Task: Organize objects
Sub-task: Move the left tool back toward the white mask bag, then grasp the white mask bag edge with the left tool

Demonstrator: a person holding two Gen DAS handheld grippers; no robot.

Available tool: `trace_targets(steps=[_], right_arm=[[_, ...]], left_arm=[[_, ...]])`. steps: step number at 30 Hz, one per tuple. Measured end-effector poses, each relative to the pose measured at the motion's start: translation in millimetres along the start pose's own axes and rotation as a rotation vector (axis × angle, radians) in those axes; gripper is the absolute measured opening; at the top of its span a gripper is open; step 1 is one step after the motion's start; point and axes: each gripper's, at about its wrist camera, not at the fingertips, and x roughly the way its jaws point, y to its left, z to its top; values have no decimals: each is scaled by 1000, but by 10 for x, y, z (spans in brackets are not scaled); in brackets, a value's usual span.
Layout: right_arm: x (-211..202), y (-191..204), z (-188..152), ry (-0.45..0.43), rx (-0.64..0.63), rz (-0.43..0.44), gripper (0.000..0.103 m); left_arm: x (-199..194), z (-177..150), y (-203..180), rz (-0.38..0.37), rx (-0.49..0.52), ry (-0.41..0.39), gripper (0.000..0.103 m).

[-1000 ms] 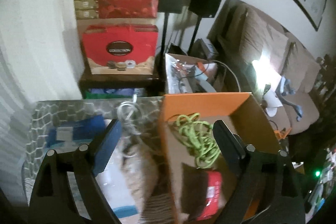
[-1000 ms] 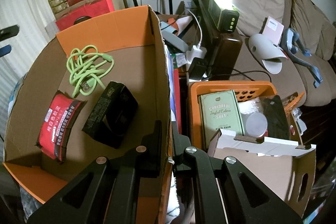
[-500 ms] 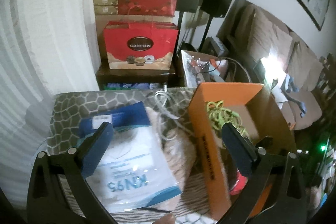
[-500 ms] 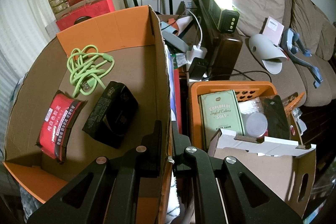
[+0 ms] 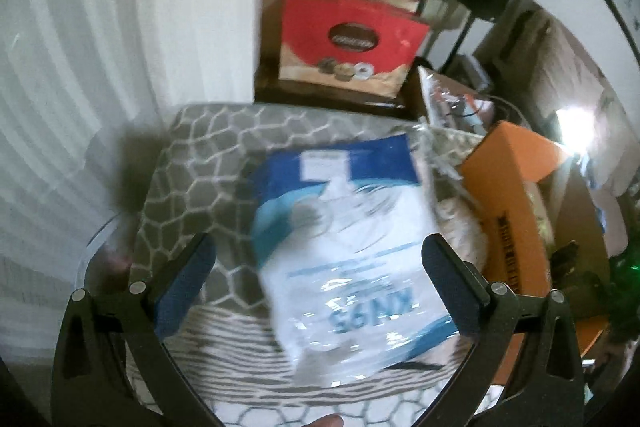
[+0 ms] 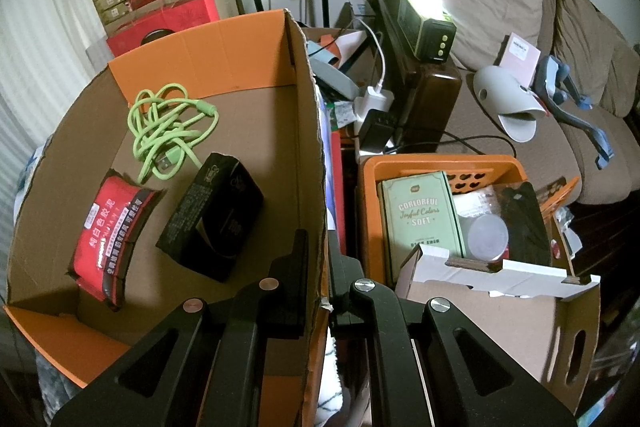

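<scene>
Three things sit in the orange-trimmed cardboard box (image 6: 224,131) already: a tangled lime-green cable (image 6: 168,131), a red snack packet with white lettering (image 6: 110,239) and a black rectangular carton (image 6: 212,219). So the sorting looks partly done, not finished.

Right tool (image 6: 318,267) is clamped tight on the box's right-hand wall, one finger inside and one outside, basically pinning the box in place.

Left tool (image 5: 318,267) is spread as wide as it goes and has nothing in it. It hangs over a blue-and-white plastic bag of KN95 masks (image 5: 344,239), which lies flat on the grey honeycomb-patterned cloth (image 5: 192,163) covering the counter, just beside the box's orange side. The bag sits between the fingers in the view, but the pads aren't touching it as far as I can tell (frame's blurry).

My guess: the mask bag is next to go in. Some pale fluffy stuff by the box may be left too.
</scene>
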Motion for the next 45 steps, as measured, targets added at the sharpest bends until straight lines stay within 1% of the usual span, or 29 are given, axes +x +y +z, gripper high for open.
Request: trace_targets(steps=[3,8,14,16,19,21,22,24,26,28,30,31,33,34,36,38,41,42,44,45], right_arm=[[3,4,0,-1,0,-1,6],[2,2,-4,0,0,0,6],[3,1,-5,0,0,-1,6],[3,1,-6,0,0,0,6],[3,2,-6,0,0,-1,6],[3,2,-6,-1,-1,0,6],[4,2,-7,0,0,0,6],[4,3,-6,0,0,-1,6],[4,2,-7,-1,-1,-1,6],[4,1,-5,-1,1,-1,6],[4,3,-7,0,-1,-1,6],[4,3,-7,-1,-1,-1,6],[4,2,-7,-1,-1,-1,6],[4,2,-7,-1,-1,0,6],[5,4,-7,0,0,0,6],[10,-4,-13,-1,-1,0,6],[9,-3,-14,-1,-1,0,6],[9,-4,-14,-1,0,0,6],[10,-4,-13,-1,0,0,6],[13,-6,-13,0,1,1,6]], left_arm=[[96,-55,148,7,-22,25,103],[315,-139,314,-20,-61,82,103],[456,-214,343,-64,-76,116,103],[486,-233,337,-88,-77,123,100],[549,-260,301,-128,-73,149,91],[572,-263,278,-145,-69,161,80],[578,-267,265,-152,-68,165,77],[564,-267,248,-156,-70,167,66],[545,-260,230,-137,-72,155,65],[517,-251,197,-154,-67,147,64],[492,-230,162,-160,-64,142,52],[483,-221,151,-165,-63,140,50],[466,-200,140,-188,-67,138,40],[463,-193,136,-198,-69,139,39],[453,-170,131,-217,-79,138,31],[436,-155,106,-239,-77,133,30],[416,-124,78,-309,-84,136,30],[414,-111,76,-326,-93,135,32],[417,-91,70,-335,-94,135,37],[426,-89,64,-335,-93,136,37]])
